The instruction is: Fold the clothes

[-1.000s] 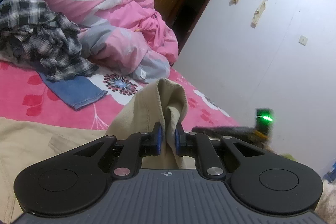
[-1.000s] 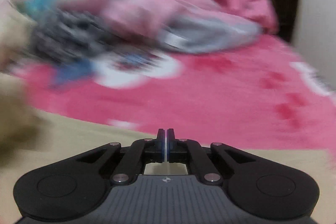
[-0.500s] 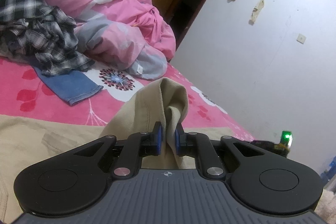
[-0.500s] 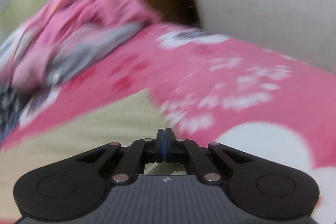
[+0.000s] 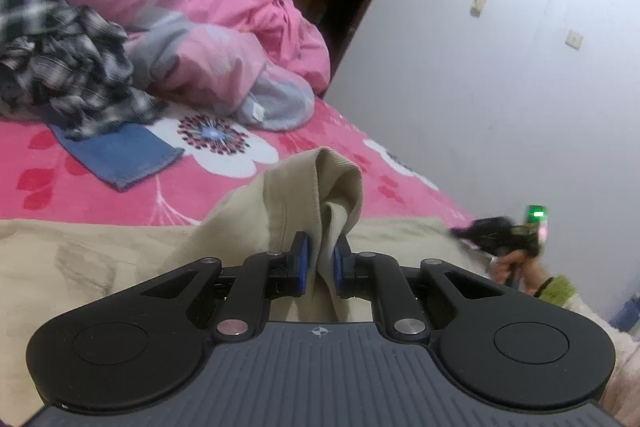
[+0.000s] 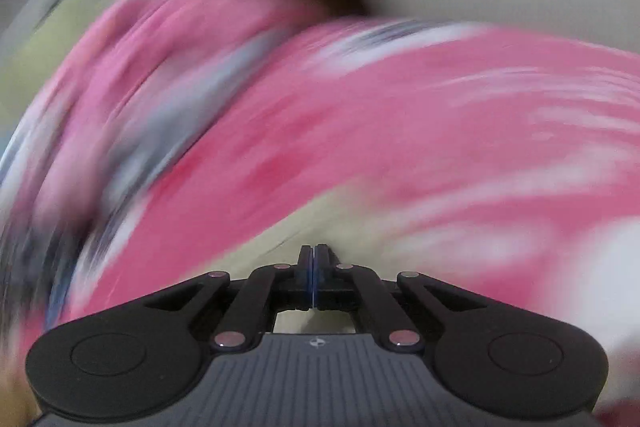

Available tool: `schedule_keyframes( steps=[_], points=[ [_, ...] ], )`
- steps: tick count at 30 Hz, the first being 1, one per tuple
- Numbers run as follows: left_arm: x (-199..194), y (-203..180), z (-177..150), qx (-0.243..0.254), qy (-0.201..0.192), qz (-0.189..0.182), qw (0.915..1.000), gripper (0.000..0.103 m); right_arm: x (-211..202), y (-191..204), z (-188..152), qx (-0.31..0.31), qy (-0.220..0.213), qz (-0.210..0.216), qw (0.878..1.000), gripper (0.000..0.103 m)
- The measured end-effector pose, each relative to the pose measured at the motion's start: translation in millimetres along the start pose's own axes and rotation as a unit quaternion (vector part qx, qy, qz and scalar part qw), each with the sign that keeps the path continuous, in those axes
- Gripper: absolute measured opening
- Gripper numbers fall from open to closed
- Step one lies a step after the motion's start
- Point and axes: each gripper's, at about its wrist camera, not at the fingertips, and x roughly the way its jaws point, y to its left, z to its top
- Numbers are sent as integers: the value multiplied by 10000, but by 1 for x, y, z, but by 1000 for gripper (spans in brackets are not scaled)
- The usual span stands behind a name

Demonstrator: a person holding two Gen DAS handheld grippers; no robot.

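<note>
Pinching a bunched fold of beige cotton trousers [image 5: 320, 195] in left gripper [image 5: 319, 259]; right gripper [image 6: 314, 267] shut empty, risks slipping free near bed [image 5: 100, 187] edge.

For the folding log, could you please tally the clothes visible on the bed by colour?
Beige, held in the left gripper: 1 beige garment
Black-and-white plaid: 1 plaid garment
Blue denim: 1 denim garment
Total: 3
</note>
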Motion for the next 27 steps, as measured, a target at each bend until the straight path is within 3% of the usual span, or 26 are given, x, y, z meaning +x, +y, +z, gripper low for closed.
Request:
schedule_keyframes(
  steps=[2,3,4,6,7,10,12,14,20,23,27],
  points=[
    [11,-4,-2,88,183,-31,9998,13,-38,-27,2,180,-489,-466,9976,0],
    [19,-8,-4,168,307,-42,9994,22,-56,-34,-3,160,-591,-449,9971,0],
    [26,-13,-8,246,406,-54,9989,30,-74,-40,-9,173,-676,-389,9968,0],
    [39,-21,-17,351,582,-58,9977,59,-100,-38,-30,382,-668,-9,9970,1],
    [44,-25,-21,394,669,-51,9970,62,-108,-32,-41,442,-649,137,9968,1],
    [44,-34,-29,459,640,50,9969,65,-117,1,-71,310,-614,285,9972,3],
    [34,-37,-31,407,520,48,9978,67,-140,5,-90,248,-594,441,9970,13],
    [16,-37,-29,379,344,8,9987,69,-153,25,-106,73,-593,520,9969,34],
    [-57,-21,-30,330,-274,218,9988,73,-186,81,-141,-385,-603,852,9938,37],
    [-89,0,-32,115,-395,518,9978,73,-195,111,-148,-582,-669,1063,9904,39],
    [-120,36,-35,-377,-629,1242,9895,73,-198,150,-163,-883,-554,1350,9854,47]
  ],
)
